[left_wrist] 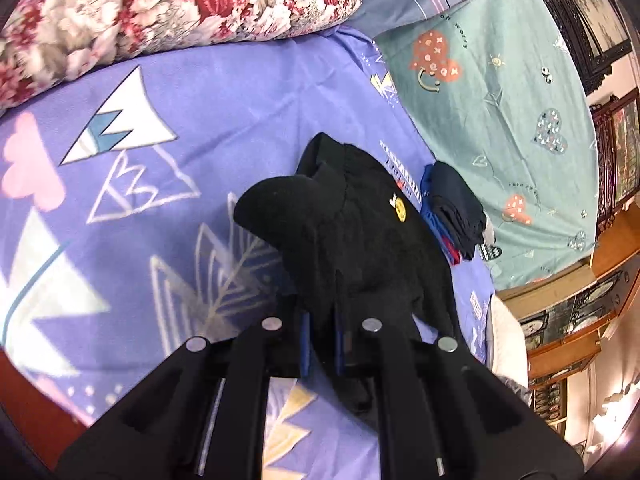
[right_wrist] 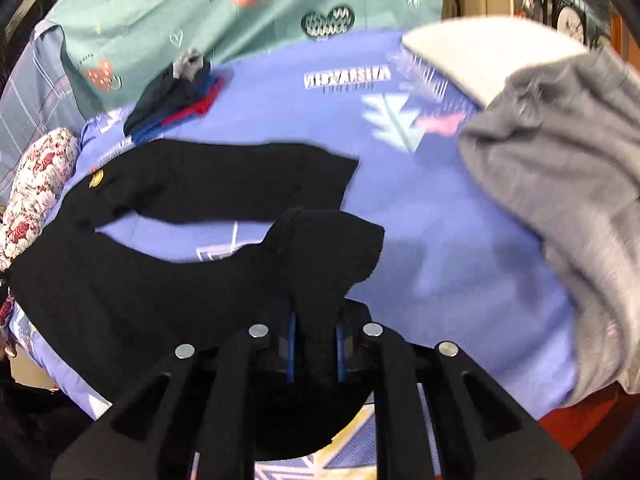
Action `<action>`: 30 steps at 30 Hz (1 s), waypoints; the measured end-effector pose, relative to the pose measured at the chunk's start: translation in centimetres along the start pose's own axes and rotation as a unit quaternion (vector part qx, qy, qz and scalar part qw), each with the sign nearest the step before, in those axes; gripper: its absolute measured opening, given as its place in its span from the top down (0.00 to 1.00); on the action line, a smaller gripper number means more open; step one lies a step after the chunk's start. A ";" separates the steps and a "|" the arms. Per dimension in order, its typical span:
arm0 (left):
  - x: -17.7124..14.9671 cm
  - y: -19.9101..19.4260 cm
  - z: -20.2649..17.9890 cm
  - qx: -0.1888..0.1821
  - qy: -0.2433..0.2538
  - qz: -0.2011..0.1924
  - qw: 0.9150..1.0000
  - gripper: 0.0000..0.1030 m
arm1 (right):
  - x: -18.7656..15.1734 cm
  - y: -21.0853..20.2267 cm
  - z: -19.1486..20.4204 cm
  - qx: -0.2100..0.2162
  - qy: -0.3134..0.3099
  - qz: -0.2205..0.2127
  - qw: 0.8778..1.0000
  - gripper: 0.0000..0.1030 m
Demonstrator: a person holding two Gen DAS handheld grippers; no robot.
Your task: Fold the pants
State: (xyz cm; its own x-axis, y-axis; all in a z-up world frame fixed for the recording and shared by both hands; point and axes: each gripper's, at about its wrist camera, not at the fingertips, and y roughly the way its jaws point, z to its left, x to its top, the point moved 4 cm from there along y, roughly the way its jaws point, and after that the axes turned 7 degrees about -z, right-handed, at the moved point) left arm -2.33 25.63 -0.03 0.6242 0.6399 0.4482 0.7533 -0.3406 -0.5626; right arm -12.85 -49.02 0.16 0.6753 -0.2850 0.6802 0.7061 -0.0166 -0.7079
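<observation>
bed [right_wrist: 460, 240] with smooth purple printed cover, open room at right of the legs | black pants [right_wrist: 120, 280] soft, matte, legs spread on it | grey garment [right_wrist: 560, 184] at far right edge | left hand-held gripper [left_wrist: 320, 344] pinching pants fabric | right hand-held gripper [right_wrist: 314, 348] pinching a leg end

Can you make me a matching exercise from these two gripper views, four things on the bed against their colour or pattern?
Things:
1. pants
2. pillow
3. sweater
4. badge on the pants

Colours:
A. grey
B. yellow
C. black
D. red and white floral

Pairs: 1-C, 2-D, 3-A, 4-B
</observation>
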 end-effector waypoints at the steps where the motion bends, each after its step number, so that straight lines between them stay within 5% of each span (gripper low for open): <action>1: -0.7 0.0 0.6 0.010 0.002 0.009 1.000 0.91 | -0.2 0.1 -0.3 -0.008 -0.001 0.008 1.000 0.86; 4: -2.6 1.2 2.3 0.053 0.018 0.057 0.997 0.76 | -3.0 2.5 -2.0 -0.040 -0.002 0.081 0.996 0.78; 5: -2.8 1.4 2.7 0.065 0.023 0.068 0.995 0.59 | -3.6 2.9 -2.7 -0.055 0.001 0.086 0.995 0.76; 6: -2.6 1.2 3.1 0.077 0.026 0.072 0.994 0.51 | -3.5 2.7 -3.2 -0.060 0.008 0.071 0.996 0.69; 10: 0.9 -3.4 2.7 0.115 0.047 -0.020 0.992 0.44 | 0.5 -0.8 -3.5 -0.061 0.038 -0.054 0.996 0.24; 12: 2.2 -5.1 1.3 0.119 0.060 -0.059 0.989 0.30 | 2.9 -0.9 -3.1 -0.063 0.034 -0.070 0.995 0.24; 14: 2.5 -5.3 -1.3 0.111 0.087 -0.073 0.987 0.30 | 6.1 0.2 -2.3 -0.056 0.029 -0.070 0.996 0.24; 21: -2.1 3.0 -7.4 0.049 0.136 0.006 0.990 0.28 | 11.1 12.8 0.2 -0.028 0.052 0.032 0.998 0.24; 23: -3.0 5.1 -7.8 0.048 0.145 0.015 0.988 0.28 | 10.7 15.6 0.8 -0.037 0.048 0.061 0.996 0.27; 24: -3.2 5.9 -7.8 0.050 0.146 0.019 0.988 0.28 | 10.4 16.8 1.1 -0.043 0.045 0.075 0.995 0.45; 25: -3.5 7.0 -7.6 0.051 0.142 0.029 0.988 0.28 | 10.0 18.2 1.6 -0.042 0.040 0.098 0.993 0.82; 26: -3.6 7.8 -7.4 0.050 0.136 0.037 0.989 0.28 | 9.3 19.2 2.2 -0.027 0.037 0.124 0.991 0.88; 30: -3.9 10.1 -6.8 0.056 0.126 0.061 0.989 0.25 | 10.7 18.7 4.1 -0.056 -0.049 0.101 0.992 0.93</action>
State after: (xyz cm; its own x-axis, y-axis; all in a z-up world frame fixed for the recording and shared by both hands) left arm 4.26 15.04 -2.77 0.7513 0.4018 0.5236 0.6505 -0.3169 -0.6902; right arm 8.44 -48.47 -5.09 0.8219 -0.1996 0.5335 0.5297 -0.0768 -0.8447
